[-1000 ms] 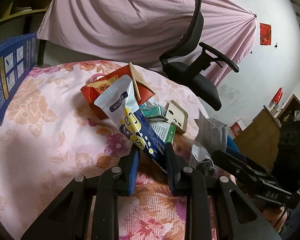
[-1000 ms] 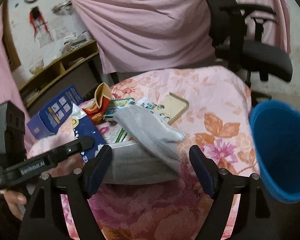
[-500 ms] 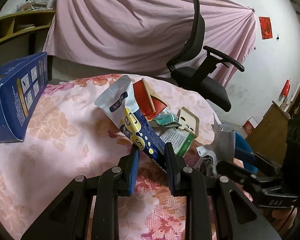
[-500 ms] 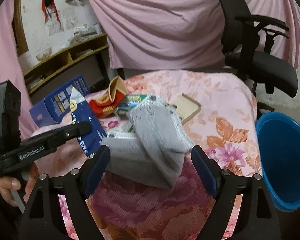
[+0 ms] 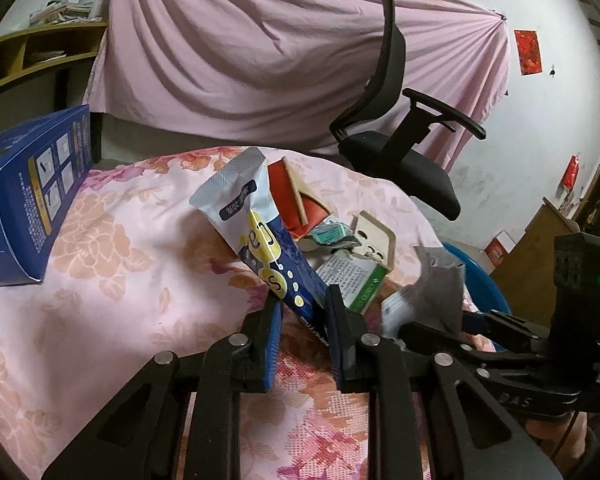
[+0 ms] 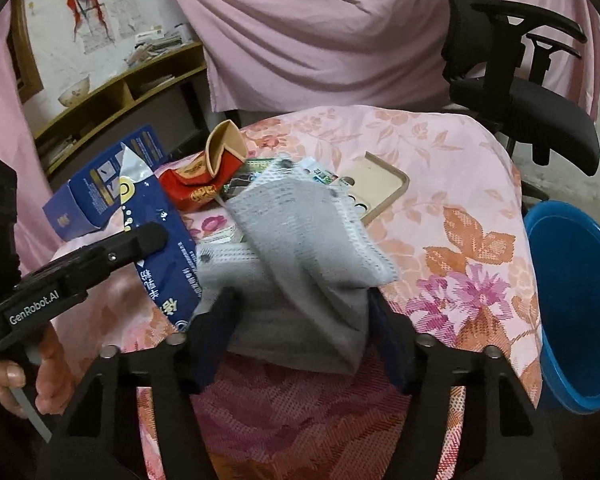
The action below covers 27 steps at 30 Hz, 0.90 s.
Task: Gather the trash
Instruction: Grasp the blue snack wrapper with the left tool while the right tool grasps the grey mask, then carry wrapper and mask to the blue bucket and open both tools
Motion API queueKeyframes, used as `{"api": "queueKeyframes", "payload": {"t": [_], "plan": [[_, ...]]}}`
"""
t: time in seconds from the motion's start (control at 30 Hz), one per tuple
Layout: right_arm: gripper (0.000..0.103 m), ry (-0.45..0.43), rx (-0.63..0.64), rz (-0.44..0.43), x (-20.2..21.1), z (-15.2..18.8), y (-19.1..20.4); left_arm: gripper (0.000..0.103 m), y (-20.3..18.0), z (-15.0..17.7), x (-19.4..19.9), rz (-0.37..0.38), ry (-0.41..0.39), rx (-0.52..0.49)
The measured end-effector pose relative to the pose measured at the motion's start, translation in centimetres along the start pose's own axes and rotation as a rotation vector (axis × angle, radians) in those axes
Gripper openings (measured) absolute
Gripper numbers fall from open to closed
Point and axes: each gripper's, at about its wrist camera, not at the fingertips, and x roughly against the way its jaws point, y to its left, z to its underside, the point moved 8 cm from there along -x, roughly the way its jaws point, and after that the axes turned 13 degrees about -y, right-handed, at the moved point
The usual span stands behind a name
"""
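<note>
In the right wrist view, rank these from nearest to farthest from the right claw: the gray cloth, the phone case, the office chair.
1. Gray cloth: between the closing fingers of the right claw.
2. Phone case: mid-table, just behind the cloth.
3. Office chair: beyond the table, upper right.

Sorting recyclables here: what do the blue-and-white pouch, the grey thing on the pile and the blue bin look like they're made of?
Blue-and-white pouch: glossy plastic or foil laminate, judging by its crimped, shiny silver seal. Grey thing: soft knitted fabric with a visible weave and white mesh edging; it drapes limply. Blue bin: rigid moulded plastic, smooth with a slight sheen.
</note>
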Motion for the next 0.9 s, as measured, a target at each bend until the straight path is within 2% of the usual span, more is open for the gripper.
{"api": "queueKeyframes", "payload": {"t": [0.03,0.1,0.17,0.27,0.37,0.53,0.77,0.9], "plan": [[0.049,0.0,0.0,0.003,0.0,0.0,-0.1,0.017,-0.1,0.0,0.1,0.003,-0.004,-0.005],[0.044,0.002,-0.001,0.007,0.0,0.0,-0.1,0.016,-0.3,-0.1,0.2,0.01,-0.015,-0.015],[0.029,0.001,0.003,0.011,0.1,0.0,-0.2,0.014,-0.6,-0.1,0.3,0.017,-0.022,-0.018],[0.016,-0.007,0.016,0.01,0.3,0.0,0.0,0.012,-0.9,-0.3,0.6,0.023,-0.038,-0.023],[0.012,-0.042,0.025,0.009,0.9,-0.4,0.2,0.011,-1.1,-0.4,0.9,0.024,-0.061,-0.029],[0.011,-0.127,0.019,0.011,2.5,-1.4,0.2,0.008,-1.6,-0.8,2.2,0.021,-0.128,-0.044],[0.011,-0.321,-0.012,0.008,5.9,-4.3,-0.7,0.004,-3.5,-2.0,4.6,0.018,-0.275,-0.104],[0.011,-0.451,-0.029,0.048,8.6,-6.1,-2.2,0.004,-5.6,-3.6,4.9,0.032,-0.339,-0.113]]}}
